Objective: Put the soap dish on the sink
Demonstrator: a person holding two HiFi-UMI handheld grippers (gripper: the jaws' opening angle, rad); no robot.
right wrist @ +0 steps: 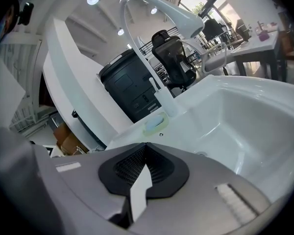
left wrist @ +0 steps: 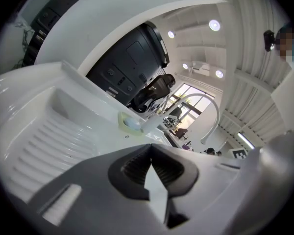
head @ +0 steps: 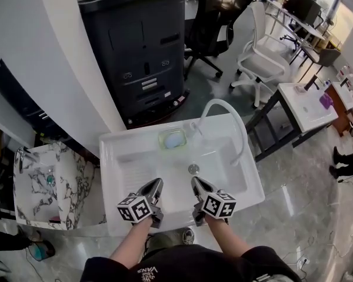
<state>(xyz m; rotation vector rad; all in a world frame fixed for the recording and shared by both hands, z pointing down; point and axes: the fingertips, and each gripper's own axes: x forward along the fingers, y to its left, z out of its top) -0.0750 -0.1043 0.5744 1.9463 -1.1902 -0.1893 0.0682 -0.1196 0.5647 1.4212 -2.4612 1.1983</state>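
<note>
A pale green soap dish (head: 172, 138) with a light blue soap in it rests on the back ledge of the white sink (head: 115, 145), just left of the tap base. The same soap dish (left wrist: 129, 122) shows in the left gripper view, and the soap dish (right wrist: 155, 123) lies ahead in the right gripper view. My left gripper (head: 157, 184) hovers over the sink's front part, jaws together, nothing held. My right gripper (head: 195, 182) hangs beside it, near the drain (head: 193, 168), shut and empty. Both are well short of the dish.
A white curved tap (head: 226, 113) arches over the basin. A marbled smaller sink (head: 67, 175) stands at the left. Behind the sink are a dark cabinet (head: 142, 46), a white column (head: 53, 51) and office chairs (head: 262, 51). A white table (head: 306, 104) stands at the right.
</note>
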